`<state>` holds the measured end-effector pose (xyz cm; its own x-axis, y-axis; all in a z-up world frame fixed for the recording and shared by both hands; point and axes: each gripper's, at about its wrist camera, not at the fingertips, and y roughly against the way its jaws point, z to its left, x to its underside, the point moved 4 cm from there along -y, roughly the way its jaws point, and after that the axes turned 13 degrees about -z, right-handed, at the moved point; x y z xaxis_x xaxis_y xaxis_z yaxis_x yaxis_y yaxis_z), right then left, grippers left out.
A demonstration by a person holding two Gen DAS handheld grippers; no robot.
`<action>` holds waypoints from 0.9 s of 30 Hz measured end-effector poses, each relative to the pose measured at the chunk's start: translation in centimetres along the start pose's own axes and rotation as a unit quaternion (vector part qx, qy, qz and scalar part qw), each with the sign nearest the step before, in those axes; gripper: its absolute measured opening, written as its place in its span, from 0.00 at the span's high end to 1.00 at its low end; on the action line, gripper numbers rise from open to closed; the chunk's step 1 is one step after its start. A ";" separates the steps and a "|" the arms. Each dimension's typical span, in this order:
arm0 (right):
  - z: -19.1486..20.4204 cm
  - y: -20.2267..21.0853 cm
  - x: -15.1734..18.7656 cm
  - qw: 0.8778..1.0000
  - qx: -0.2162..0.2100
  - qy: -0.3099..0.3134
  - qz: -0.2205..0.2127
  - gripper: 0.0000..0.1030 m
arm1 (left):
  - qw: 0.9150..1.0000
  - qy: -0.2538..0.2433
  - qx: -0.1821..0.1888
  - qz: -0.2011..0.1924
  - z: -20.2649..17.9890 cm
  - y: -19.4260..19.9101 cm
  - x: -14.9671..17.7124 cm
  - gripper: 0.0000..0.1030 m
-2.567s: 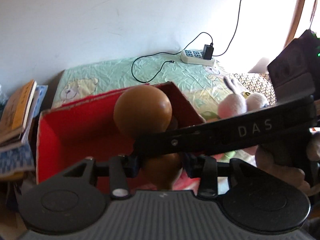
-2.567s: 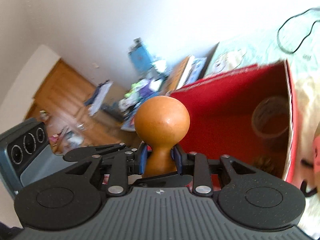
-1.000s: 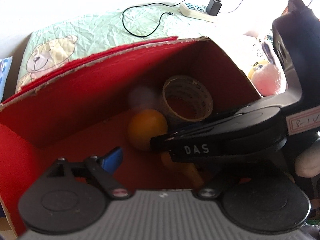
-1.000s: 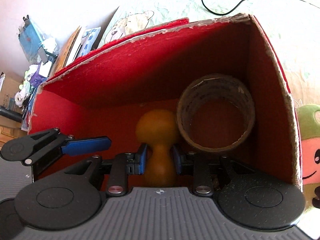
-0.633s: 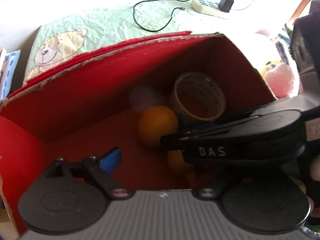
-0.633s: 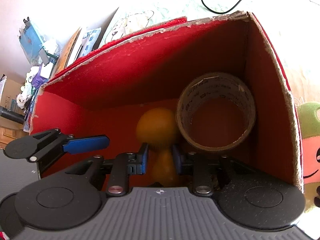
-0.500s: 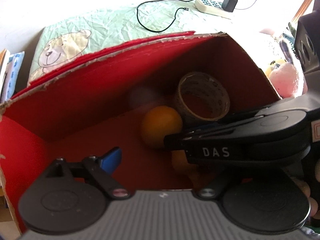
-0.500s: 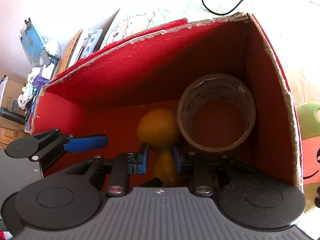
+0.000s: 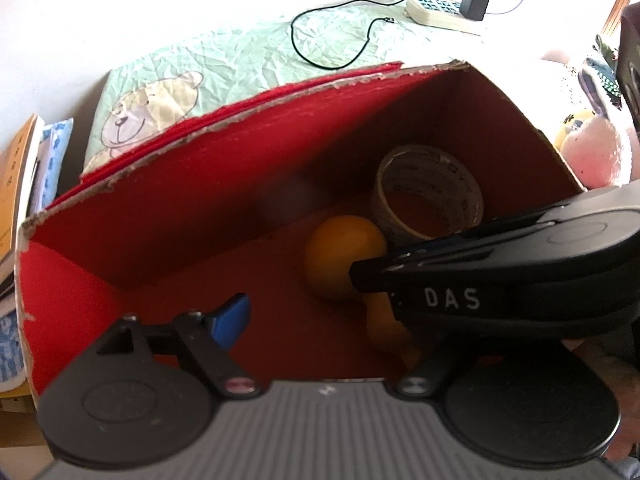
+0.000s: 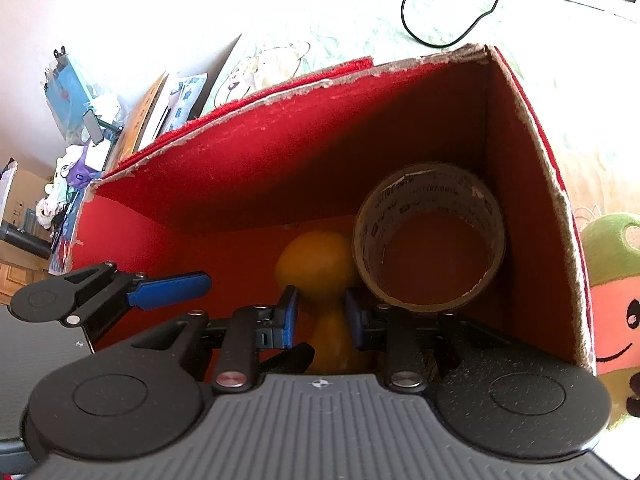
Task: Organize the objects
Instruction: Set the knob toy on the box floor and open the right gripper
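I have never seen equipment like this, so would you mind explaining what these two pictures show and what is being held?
There is no robot here: a person holds a two-finger gripping tool in each hand, and each tool carries a wide-angle camera looking along its fingers. One picture is from the left tool, the other from the right.

Both look down into a red box standing on a green bedspread. A roll of tape leans in its corner.

The right tool is closed on the neck of an orange gourd-shaped object, low inside the box. The left tool is open with nothing between its fingers; its jaws have just closed slightly.
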<state>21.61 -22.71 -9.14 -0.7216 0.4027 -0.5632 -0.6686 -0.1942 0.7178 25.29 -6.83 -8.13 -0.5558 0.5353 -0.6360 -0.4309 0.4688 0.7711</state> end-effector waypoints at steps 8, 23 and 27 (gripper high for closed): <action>0.2 0.1 -0.1 1.000 -0.003 0.000 -0.017 0.72 | 1.000 -0.010 -0.019 -0.008 -0.1 0.0 0.0 0.25; 0.6 0.4 -0.3 0.998 -0.006 0.005 -0.062 0.72 | 0.998 -0.008 -0.056 -0.021 0.0 0.3 0.1 0.28; 0.9 0.3 -0.3 0.998 -0.004 0.013 -0.065 0.72 | 0.998 -0.008 -0.062 -0.028 0.0 0.5 0.1 0.27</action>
<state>21.78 -22.13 -8.37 -0.6324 0.4023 -0.6619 -0.7586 -0.1488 0.6343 25.06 -6.53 -7.85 -0.5179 0.5224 -0.6774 -0.5452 0.4086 0.7320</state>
